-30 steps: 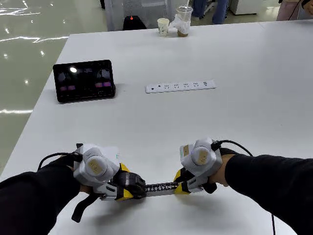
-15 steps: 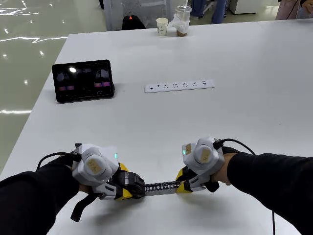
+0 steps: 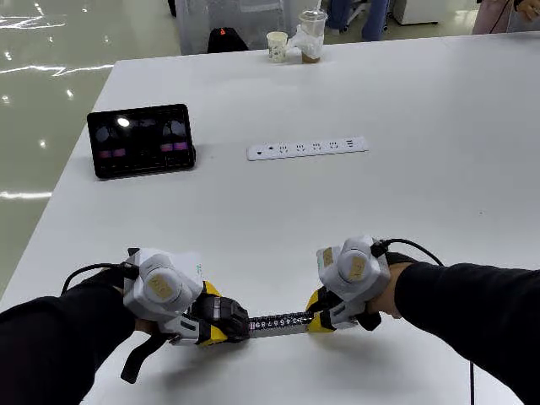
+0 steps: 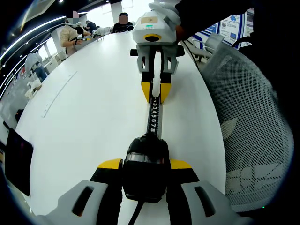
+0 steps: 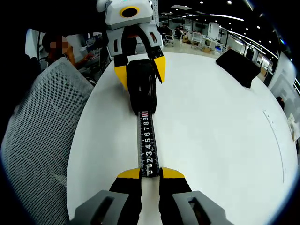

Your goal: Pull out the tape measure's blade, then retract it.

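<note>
One tape measure (image 3: 226, 317) sits at 6 o'clock on the white table (image 3: 405, 194). The left gripper (image 4: 145, 164) is clenched on its black case, and the right gripper (image 5: 150, 173) pinches the tip of its single blade (image 5: 146, 140), numerals 2 to 9 legible. Also counted: one tablet (image 3: 140, 139) at 10 o'clock, one power strip (image 3: 307, 148) at 12, and beyond it one paper cup (image 3: 277, 45) and one clear cup (image 3: 312, 34).

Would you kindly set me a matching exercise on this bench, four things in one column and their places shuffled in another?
1. tape measure case
2. blade
3. power strip
4. tablet

a. near the left edge of the table
b. tip clamped in the right gripper
c. held in the left gripper
d. flat at mid-table

Pairs: 1-c, 2-b, 3-d, 4-a.
</note>
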